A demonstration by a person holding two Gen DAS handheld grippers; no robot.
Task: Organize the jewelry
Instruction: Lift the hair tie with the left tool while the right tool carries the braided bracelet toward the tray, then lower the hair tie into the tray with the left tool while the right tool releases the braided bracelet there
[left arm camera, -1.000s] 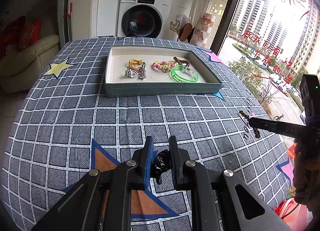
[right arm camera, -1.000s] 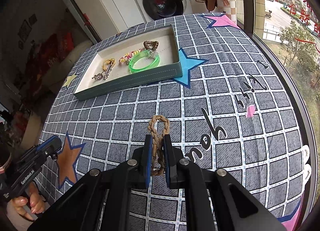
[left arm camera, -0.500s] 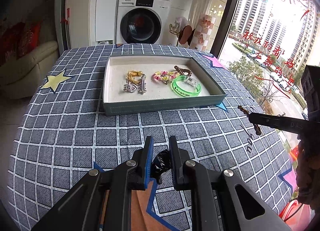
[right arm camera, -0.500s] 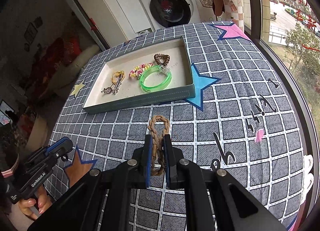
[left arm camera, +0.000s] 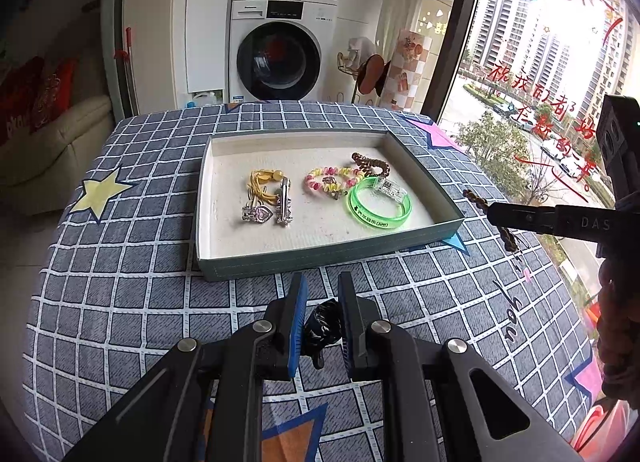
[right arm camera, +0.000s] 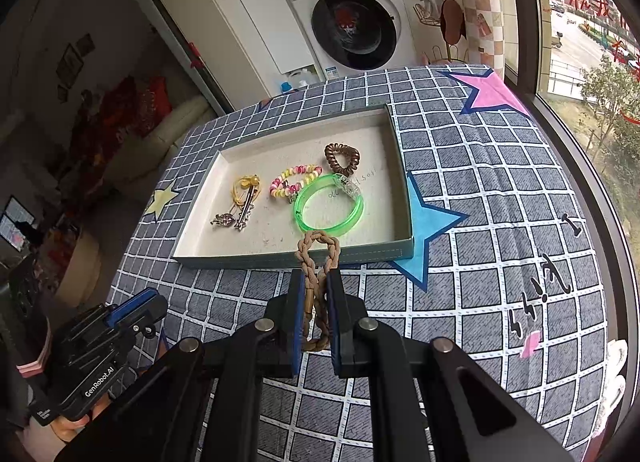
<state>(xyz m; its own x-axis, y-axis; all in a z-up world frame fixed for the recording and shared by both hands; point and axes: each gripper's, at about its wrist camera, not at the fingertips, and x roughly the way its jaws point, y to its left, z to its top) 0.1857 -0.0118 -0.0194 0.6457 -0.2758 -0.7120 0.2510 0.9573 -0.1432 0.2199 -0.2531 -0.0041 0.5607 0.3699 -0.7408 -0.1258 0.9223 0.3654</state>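
Note:
A shallow grey-green tray (left arm camera: pixel 320 258) (right arm camera: pixel 404 190) sits on the checked tablecloth. It holds a green bangle (left arm camera: pixel 378 206) (right arm camera: pixel 330 208), a pink-yellow coil tie (left arm camera: pixel 330 178) (right arm camera: pixel 294 180), a brown coil tie (left arm camera: pixel 370 164) (right arm camera: pixel 342 154), a yellow tie (left arm camera: pixel 262 180) and silver clips (left arm camera: pixel 266 212) (right arm camera: pixel 232 218). My left gripper (left arm camera: pixel 322 292) is shut on a black hair tie (left arm camera: pixel 320 324), just before the tray's near wall. My right gripper (right arm camera: pixel 316 280) is shut on a braided tan band (right arm camera: pixel 318 258) whose loop reaches over the tray's near wall; it also shows in the left wrist view (left arm camera: pixel 492 214).
A washing machine (left arm camera: pixel 280 58) (right arm camera: pixel 354 28) stands beyond the table's far edge. A sofa (left arm camera: pixel 48 142) lies to the left and a large window (left arm camera: pixel 540 62) to the right. The cloth (right arm camera: pixel 500 202) right of the tray bears stars and lettering.
Both grippers have moved forward toward the tray while keeping hold of their items. The tan band's loop now overlaps the tray's near wall.

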